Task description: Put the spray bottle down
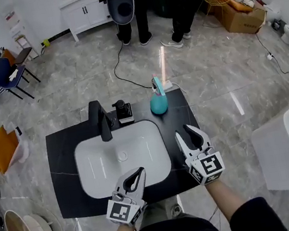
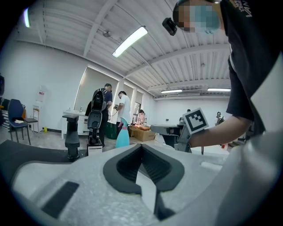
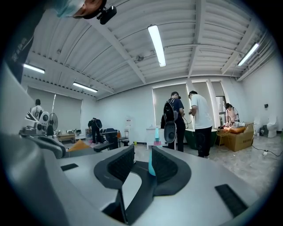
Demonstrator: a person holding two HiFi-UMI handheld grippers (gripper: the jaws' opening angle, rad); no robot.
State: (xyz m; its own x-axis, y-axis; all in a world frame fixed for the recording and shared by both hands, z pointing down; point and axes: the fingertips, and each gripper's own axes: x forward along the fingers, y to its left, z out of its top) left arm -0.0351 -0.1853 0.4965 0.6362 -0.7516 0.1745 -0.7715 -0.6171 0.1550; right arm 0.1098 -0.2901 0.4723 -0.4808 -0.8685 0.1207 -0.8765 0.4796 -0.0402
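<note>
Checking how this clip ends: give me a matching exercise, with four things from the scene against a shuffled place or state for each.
Things:
1. teal plastic spray bottle
2. tall black faucet
3. left gripper
4. right gripper

Places and states:
A. jaws together, empty
B. upright on the black countertop, past the far right corner of the white basin
C. jaws apart, gripping nothing
D. at the basin's far left rim

Pairs: 1-B, 2-D, 3-A, 4-C

Teal-and-pink spray bottle (image 1: 158, 103), black counter (image 1: 62, 151), white sink (image 1: 90, 168), black tap (image 1: 101, 122), grey marbled floor (image 1: 215, 77)
</note>
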